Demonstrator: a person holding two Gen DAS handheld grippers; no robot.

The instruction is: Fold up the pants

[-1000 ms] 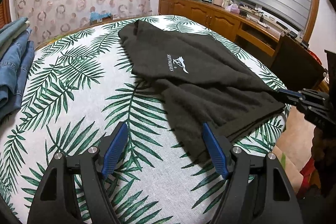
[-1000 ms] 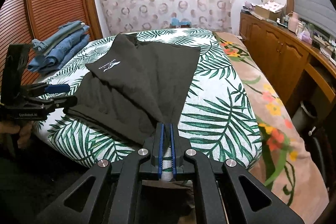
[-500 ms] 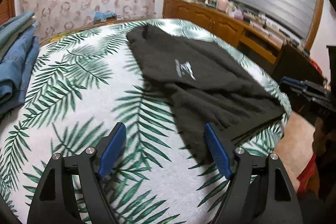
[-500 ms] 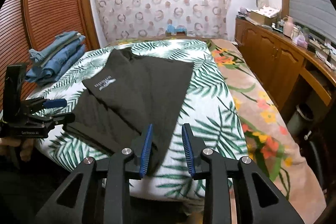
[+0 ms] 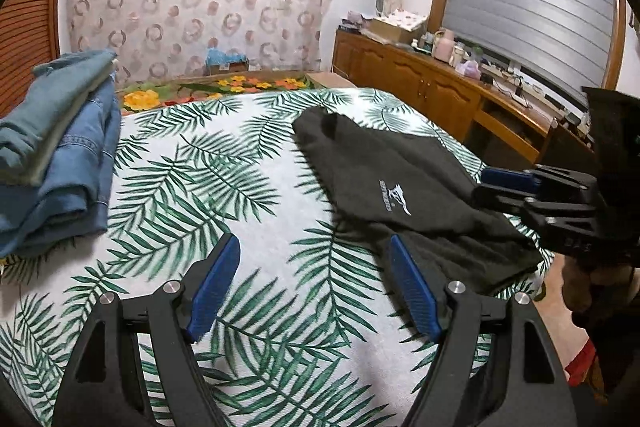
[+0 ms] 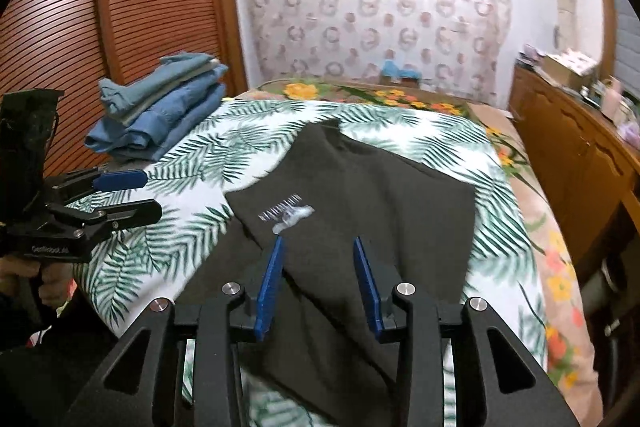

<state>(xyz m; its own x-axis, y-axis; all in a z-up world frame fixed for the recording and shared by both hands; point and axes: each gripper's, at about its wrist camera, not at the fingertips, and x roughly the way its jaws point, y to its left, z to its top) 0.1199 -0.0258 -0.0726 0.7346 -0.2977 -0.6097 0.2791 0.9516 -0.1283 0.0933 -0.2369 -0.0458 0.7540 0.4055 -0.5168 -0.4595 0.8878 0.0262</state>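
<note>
Your right gripper (image 6: 318,283) has just been opening, its jaws now apart with nothing pinched. Your left gripper (image 5: 314,283) stands wide, empty. Beyond, the dark pants (image 6: 360,195) lie folded on the leaf-print bed (image 5: 224,187); folded jeans (image 5: 60,167) sit farther left.
</note>
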